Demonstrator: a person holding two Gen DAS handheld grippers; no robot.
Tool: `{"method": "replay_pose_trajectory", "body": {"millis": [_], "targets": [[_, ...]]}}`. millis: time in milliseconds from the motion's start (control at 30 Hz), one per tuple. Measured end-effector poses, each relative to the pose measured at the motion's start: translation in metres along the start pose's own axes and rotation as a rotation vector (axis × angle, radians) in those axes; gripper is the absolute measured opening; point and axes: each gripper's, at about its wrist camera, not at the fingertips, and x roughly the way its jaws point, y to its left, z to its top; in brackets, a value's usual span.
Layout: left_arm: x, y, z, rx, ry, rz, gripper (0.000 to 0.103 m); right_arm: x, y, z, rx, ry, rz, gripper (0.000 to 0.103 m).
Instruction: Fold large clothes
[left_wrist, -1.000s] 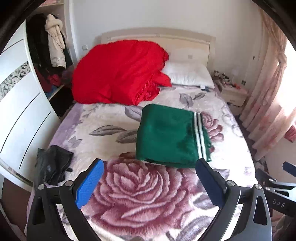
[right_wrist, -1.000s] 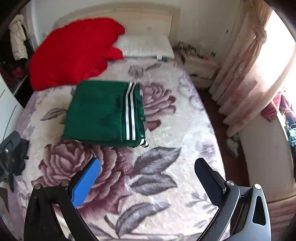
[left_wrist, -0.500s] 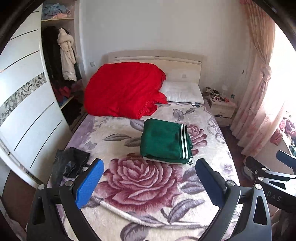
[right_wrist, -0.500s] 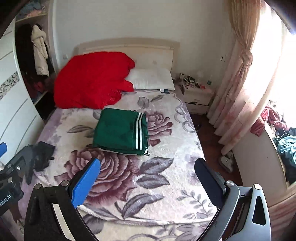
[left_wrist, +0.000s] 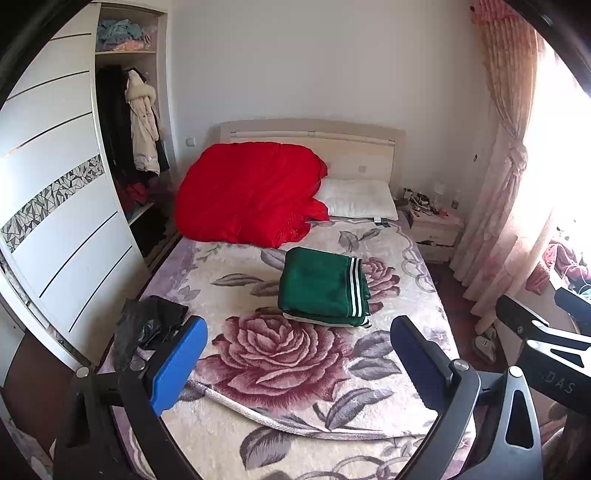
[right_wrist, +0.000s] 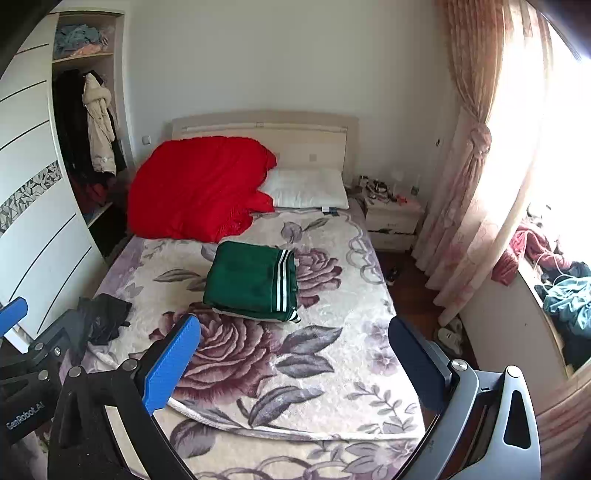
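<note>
Nearest to us, the left gripper (left_wrist: 295, 354) hangs above the foot of the bed, and its two blue fingers (left_wrist: 177, 363) stand wide apart with nothing between them. The right gripper (right_wrist: 291, 354) is in the same state: two fingers (right_wrist: 171, 363) far apart, holding nothing. In the right wrist view we also see a part of the left gripper at the left border.

Under both grippers lies the floral blanket (left_wrist: 280, 354) (right_wrist: 325, 369). Its near edge makes a curved line across the foot of the bed, and below it a second floral layer shows. Between the grippers and the garment the blanket is bare, so there is wide room here.

At the left edge of the bed we count one black crumpled item (left_wrist: 146, 325) (right_wrist: 105, 317); what it is we cannot tell.

In the middle of the bed lies the green garment (left_wrist: 321, 291) (right_wrist: 251, 282), one piece, folded to a flat rectangle with white stripes along its right side. It is well apart from both grippers, and bare blanket shows on all its sides.

Farther back we count one red quilt (left_wrist: 251, 192) (right_wrist: 199, 188), heaped at the left against the headboard (left_wrist: 354, 147), and one white pillow (left_wrist: 360, 199) (right_wrist: 306, 188) touching it on the right.

To the left stands the open wardrobe (left_wrist: 66, 206) close to the bed edge. To the right is one nightstand (left_wrist: 436, 229), then the curtain (left_wrist: 513, 173); a strip of floor (right_wrist: 410, 291) runs along this side.
</note>
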Motion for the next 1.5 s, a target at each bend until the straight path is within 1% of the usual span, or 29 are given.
{"method": "replay_pose_trajectory", "body": {"millis": [67, 133, 200, 467, 867, 1100, 1500], "targets": [[-0.003, -0.001, 0.001, 0.003, 0.004, 0.001, 0.101, -0.012, -0.003, 0.0, 0.002, -0.007, 0.008, 0.103], [-0.006, -0.002, 0.003, 0.003, 0.01, 0.02, 0.101, -0.02, -0.005, 0.001, 0.002, -0.01, 0.016, 0.103], [-0.013, -0.004, 0.001, -0.004, -0.007, 0.033, 0.101, -0.028, -0.008, 0.002, 0.001, -0.016, 0.02, 0.103], [-0.026, 0.002, -0.002, -0.027, -0.028, 0.048, 0.101, -0.05, -0.01, 0.003, -0.002, -0.044, 0.027, 0.103], [-0.037, 0.005, -0.003, -0.024, -0.048, 0.067, 0.101, -0.058, -0.005, 0.006, -0.012, -0.058, 0.065, 0.103], [-0.042, 0.008, -0.001, -0.019, -0.062, 0.072, 0.102, -0.063, -0.006, 0.005, -0.013, -0.079, 0.062, 0.103], [-0.047, 0.006, -0.001, -0.016, -0.074, 0.072, 0.102, -0.065, -0.003, 0.006, -0.016, -0.087, 0.062, 0.103]]}}
